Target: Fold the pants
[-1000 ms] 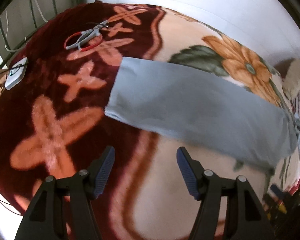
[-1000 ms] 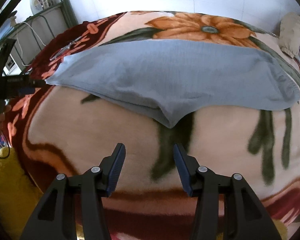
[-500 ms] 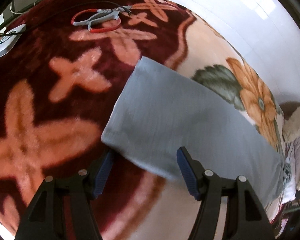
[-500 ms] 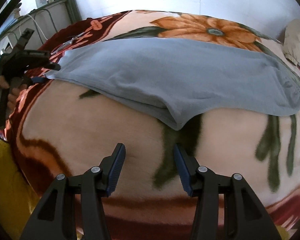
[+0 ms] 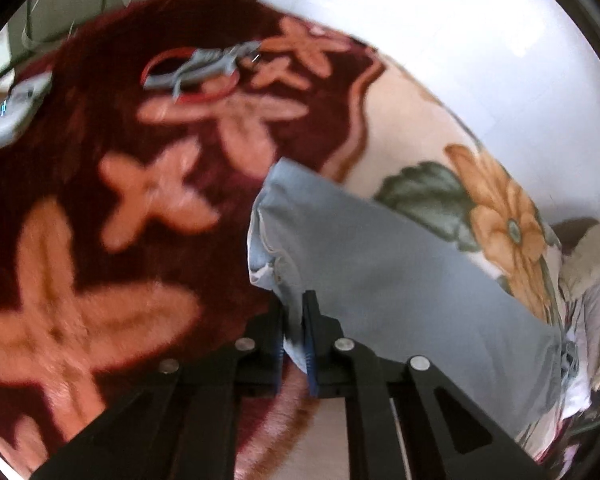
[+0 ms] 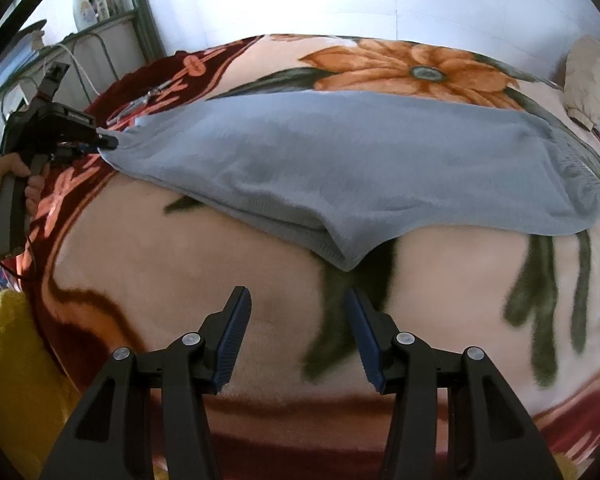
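Observation:
The grey-blue pants (image 5: 400, 280) lie folded lengthwise across a flowered blanket (image 5: 100, 240). My left gripper (image 5: 296, 300) is closing its jaws on the near corner of the leg end, and the cloth is pinched between the blue pads. The right wrist view shows the same pants (image 6: 360, 160) stretching from left to right, with the left gripper (image 6: 108, 142) at their left end in a person's hand (image 6: 4, 176). My right gripper (image 6: 296, 292) hovers open just short of the pants' crotch point, nothing between its fingers.
Red-handled scissors (image 5: 204, 68) and a white device (image 5: 12, 116) lie on the dark red part of the blanket, beyond the pants' end. A beige garment (image 6: 584, 76) sits at the far right. A shelf with a spray bottle (image 6: 80, 0) stands at the left.
The left gripper moved forward to the leg end and went from open to pinched on its corner, lifting the hem slightly. The right gripper has stayed put.

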Motion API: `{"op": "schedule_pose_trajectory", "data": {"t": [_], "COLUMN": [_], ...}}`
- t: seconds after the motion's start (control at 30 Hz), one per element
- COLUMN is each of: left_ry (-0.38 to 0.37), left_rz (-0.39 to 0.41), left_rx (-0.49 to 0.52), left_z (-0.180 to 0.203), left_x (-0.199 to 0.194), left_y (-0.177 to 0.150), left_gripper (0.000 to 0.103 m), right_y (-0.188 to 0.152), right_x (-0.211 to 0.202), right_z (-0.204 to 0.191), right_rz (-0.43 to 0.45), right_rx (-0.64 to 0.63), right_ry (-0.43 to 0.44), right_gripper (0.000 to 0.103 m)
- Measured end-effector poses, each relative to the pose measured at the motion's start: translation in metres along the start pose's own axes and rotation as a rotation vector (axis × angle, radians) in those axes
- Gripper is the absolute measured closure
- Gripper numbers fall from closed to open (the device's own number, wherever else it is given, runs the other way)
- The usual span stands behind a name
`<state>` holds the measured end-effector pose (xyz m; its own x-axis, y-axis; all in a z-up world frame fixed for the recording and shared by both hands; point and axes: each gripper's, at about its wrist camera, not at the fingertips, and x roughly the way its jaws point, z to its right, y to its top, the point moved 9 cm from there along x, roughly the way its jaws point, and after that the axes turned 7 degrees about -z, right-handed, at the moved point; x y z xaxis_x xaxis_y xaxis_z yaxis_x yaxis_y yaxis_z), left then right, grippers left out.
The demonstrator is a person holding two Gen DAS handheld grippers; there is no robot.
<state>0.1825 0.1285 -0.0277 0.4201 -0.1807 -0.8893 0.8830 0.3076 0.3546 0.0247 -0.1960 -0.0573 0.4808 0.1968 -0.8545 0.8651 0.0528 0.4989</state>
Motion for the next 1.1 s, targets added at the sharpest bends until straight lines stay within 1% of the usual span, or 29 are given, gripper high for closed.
{"op": "schedule_pose_trajectory", "data": {"t": [0.1, 0.23, 0.33, 0.43, 0.5, 0.6, 0.7, 0.87, 0.93, 1.0, 1.03, 1.07, 1.1], "left_ry": [-0.005, -0.031, -0.05, -0.067, -0.077, -0.071, -0.068, -0.029, 0.002, 0.014, 0.009, 0.002, -0.013], "left_rz": [0.03, 0.067, 0.075, 0.067, 0.05, 0.017, -0.044, -0.166, -0.175, -0.17, -0.169, -0.169, -0.175], "left_rx": [0.066, 0.164, 0.25, 0.311, 0.353, 0.419, 0.48, 0.56, 0.586, 0.601, 0.6, 0.597, 0.593], "left_z": [0.02, 0.059, 0.095, 0.127, 0.149, 0.175, 0.199, 0.221, 0.223, 0.224, 0.225, 0.225, 0.226], "left_x": [-0.015, -0.038, -0.049, -0.052, -0.047, -0.032, -0.006, 0.041, 0.054, 0.058, 0.058, 0.057, 0.056], "left_y": [0.005, 0.01, 0.008, 0.002, -0.006, -0.02, -0.043, -0.084, -0.095, -0.099, -0.101, -0.101, -0.101], "left_gripper": [0.095, 0.095, 0.095, 0.095, 0.095, 0.095, 0.095, 0.094, 0.094, 0.089, 0.087, 0.082, 0.075], "right_y": [0.001, 0.004, 0.006, 0.007, 0.008, 0.01, 0.011, 0.011, 0.01, 0.01, 0.01, 0.009, 0.009], "right_x": [-0.004, -0.011, -0.017, -0.022, -0.026, -0.03, -0.032, -0.029, -0.028, -0.027, -0.026, -0.026, -0.025], "right_z": [0.001, 0.003, 0.007, 0.013, 0.018, 0.026, 0.035, 0.044, 0.047, 0.049, 0.049, 0.049, 0.049], "right_rz": [0.015, 0.043, 0.064, 0.082, 0.098, 0.115, 0.123, 0.115, 0.112, 0.109, 0.106, 0.105, 0.104], "right_rx": [0.001, 0.004, 0.02, 0.046, 0.068, 0.1, 0.131, 0.189, 0.199, 0.205, 0.208, 0.21, 0.211], "right_ry": [0.005, 0.008, 0.017, 0.026, 0.033, 0.045, 0.054, 0.08, 0.085, 0.091, 0.095, 0.097, 0.101], "right_gripper": [0.052, 0.052, 0.052, 0.052, 0.052, 0.052, 0.052, 0.052, 0.052, 0.052, 0.052, 0.052, 0.052]}}
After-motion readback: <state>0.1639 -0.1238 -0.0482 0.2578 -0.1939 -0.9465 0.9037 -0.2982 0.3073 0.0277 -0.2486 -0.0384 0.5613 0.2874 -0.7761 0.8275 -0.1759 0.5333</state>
